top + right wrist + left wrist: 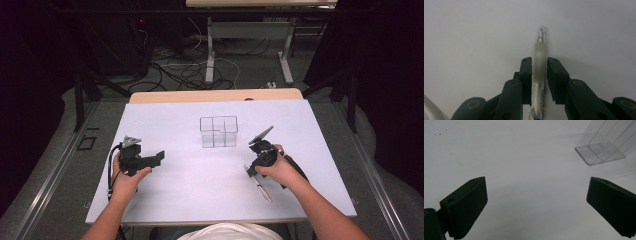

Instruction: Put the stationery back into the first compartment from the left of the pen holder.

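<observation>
While the pen [539,72] lies on the white surface [200,180] between the right gripper [539,65] fingers, narrowed about it with a slight gap on one side, pickup looks unfinished. The clear divided box [218,131] stands empty; the left gripper [536,202] fingers gape wide, holding nothing.

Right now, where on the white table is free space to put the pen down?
The widest bare patch lies in the middle of the white table, between the left claw and the right claw, in front of the clear box. The far strip behind the box is bare too. Near the right claw it is crowded: the pen lies between its jaws.
</observation>
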Demonstrator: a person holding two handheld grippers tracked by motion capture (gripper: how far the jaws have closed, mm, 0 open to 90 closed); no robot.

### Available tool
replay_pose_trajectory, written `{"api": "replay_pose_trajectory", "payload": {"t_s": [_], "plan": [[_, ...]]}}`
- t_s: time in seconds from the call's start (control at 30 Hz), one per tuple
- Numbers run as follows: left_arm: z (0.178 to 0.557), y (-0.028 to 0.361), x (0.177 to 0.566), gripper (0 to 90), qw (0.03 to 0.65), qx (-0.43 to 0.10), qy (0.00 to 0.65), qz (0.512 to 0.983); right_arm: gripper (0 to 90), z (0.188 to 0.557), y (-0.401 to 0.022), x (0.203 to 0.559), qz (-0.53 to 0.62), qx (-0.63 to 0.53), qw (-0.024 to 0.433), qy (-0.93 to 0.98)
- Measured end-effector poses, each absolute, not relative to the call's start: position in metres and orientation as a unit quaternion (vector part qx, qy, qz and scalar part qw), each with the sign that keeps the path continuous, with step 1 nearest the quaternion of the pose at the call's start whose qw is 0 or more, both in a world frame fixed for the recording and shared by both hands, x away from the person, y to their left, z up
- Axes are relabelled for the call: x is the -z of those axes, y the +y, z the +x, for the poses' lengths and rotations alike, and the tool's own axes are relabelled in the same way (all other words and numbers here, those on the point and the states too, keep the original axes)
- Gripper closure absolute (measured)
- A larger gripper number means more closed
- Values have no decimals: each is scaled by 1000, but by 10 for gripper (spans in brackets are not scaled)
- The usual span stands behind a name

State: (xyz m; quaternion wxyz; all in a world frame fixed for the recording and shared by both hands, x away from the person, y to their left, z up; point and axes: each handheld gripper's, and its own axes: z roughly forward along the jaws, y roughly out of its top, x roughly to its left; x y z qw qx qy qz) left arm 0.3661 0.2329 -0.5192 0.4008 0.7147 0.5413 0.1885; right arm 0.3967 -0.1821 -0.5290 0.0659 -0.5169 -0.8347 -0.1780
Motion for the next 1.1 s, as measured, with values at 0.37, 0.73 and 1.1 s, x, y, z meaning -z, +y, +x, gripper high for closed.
{"api": "replay_pose_trajectory", "payload": {"t_s": [0.37,0.73,1.1], "plan": [[366,232,519,32,401,-190,540,715,788,396,-181,529,-516,151,71,-840],[366,232,519,32,404,-190,542,713,797,397,-183,530,-536,153,78,-826],[366,232,519,32,404,-190,541,713,798,398,-184,528,-539,156,77,-824]]}}
